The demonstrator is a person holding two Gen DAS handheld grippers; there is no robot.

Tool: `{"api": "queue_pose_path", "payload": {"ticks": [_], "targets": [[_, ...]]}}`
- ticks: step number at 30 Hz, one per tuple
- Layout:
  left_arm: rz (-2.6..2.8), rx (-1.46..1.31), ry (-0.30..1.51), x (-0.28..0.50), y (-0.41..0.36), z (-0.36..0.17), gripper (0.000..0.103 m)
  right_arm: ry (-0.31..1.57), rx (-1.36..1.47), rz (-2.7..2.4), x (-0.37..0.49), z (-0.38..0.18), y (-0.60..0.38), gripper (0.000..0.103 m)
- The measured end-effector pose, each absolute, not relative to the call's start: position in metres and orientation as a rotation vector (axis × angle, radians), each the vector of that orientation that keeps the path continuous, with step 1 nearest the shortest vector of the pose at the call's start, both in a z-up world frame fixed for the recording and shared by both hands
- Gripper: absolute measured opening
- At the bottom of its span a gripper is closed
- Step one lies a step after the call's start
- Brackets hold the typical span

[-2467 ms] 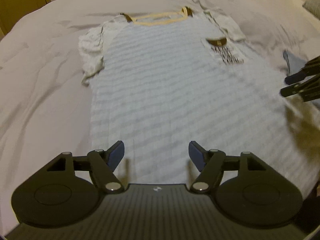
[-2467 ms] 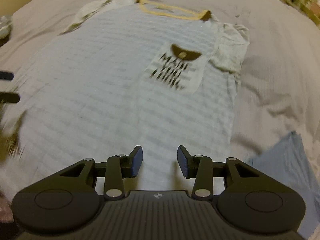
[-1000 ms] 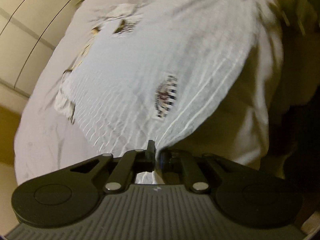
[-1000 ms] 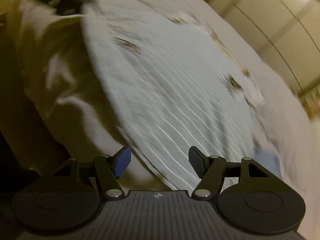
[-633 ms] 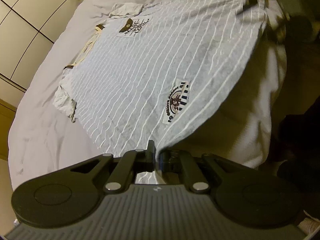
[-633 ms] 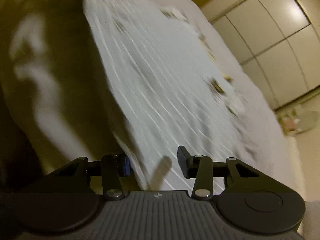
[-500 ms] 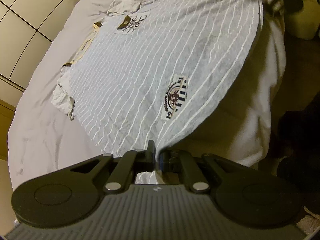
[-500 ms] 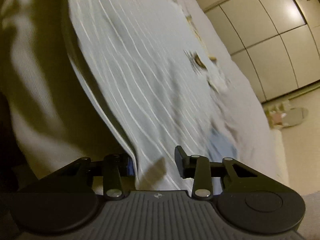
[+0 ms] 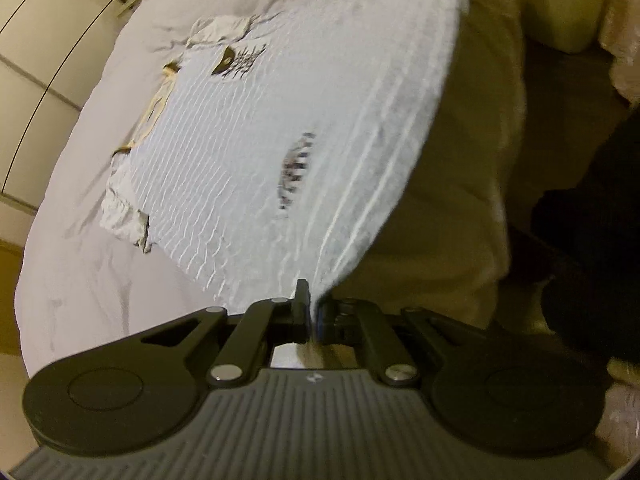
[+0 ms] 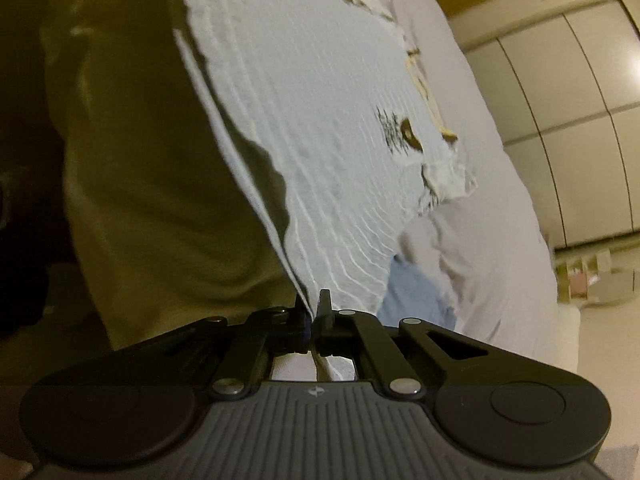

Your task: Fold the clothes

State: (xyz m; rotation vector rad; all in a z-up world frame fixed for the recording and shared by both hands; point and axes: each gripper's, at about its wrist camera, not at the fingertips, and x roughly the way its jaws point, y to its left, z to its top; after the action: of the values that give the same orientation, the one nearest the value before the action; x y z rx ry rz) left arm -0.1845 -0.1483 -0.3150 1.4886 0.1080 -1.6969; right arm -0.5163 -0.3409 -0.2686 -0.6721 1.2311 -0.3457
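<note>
**Both grippers pinch the shirt hem**

We see the left gripper (image 9: 311,316) closed tight on the hem of the striped shirt (image 9: 280,120), and the right gripper (image 10: 314,322) clamped on the hem too. The shirt stretches from both toward the bed's (image 9: 80,220) far edge. Only the right view shows a blue cloth (image 10: 416,296) beside the shirt's side; only the left shows the lower patch (image 9: 294,176).

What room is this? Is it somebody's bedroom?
Probably a bedroom. A striped T-shirt lies spread on a big bed covered with a pale sheet, and tall built-in wardrobe doors line the wall beside it. Another blue garment lies on the bed too.
</note>
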Motion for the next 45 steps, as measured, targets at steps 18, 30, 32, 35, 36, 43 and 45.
{"api": "queue_pose_path", "payload": {"ticks": [18, 30, 32, 35, 36, 43, 45], "targets": [[-1.856, 1.515, 0.307, -0.193, -0.066, -0.256, 0.001, 1.356, -0.473, -0.289, -0.534, -0.194, -0.29, 0.0], [-1.739, 1.381, 0.212, -0.101, -0.277, -0.195, 0.002, 1.244, -0.413, -0.323, -0.433, -0.152, -0.468, 0.0], [-1.715, 1.383, 0.243, -0.086, -0.318, -0.195, 0.002, 1.247, -0.375, -0.294, -0.41, -0.158, -0.514, 0.0], [-1.688, 1.385, 0.326, -0.064, -0.381, -0.207, 0.002, 1.259, -0.315, -0.245, -0.378, -0.177, -0.581, 0.0], [-1.682, 1.388, 0.354, -0.058, -0.4, -0.212, 0.002, 1.269, -0.297, -0.231, -0.369, -0.185, -0.601, 0.0], [-1.645, 1.454, 0.506, -0.029, -0.504, -0.263, 0.002, 1.345, -0.15, -0.156, -0.315, -0.239, -0.702, 0.0], [-1.64, 1.442, 0.555, -0.02, -0.52, -0.275, 0.002, 1.364, -0.095, -0.146, -0.305, -0.252, -0.719, 0.0]]}}
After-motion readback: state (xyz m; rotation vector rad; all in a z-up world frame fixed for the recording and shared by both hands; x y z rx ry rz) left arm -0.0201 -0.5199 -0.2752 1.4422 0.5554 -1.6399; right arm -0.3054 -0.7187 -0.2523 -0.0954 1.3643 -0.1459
